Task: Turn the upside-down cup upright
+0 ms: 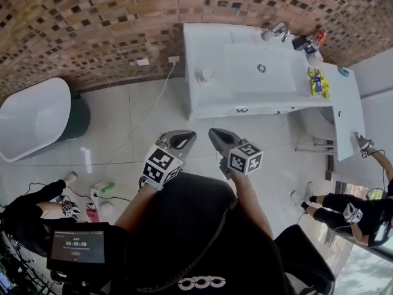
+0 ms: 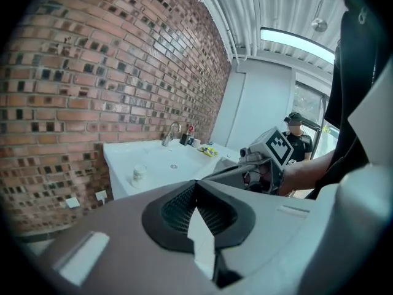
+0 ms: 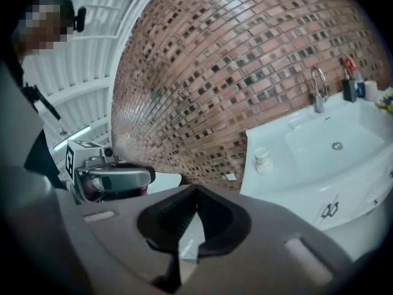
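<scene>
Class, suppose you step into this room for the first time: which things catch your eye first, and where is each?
The speckled brick wall fills the back, with a white washstand against it and a small cup near its left end. Nearest the viewer, the left gripper and right gripper point towards it, both shut and empty. A white bathtub sits far left.

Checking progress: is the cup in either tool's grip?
No, the cup sits on the white vanity, well away from the left tool and right tool.
</scene>
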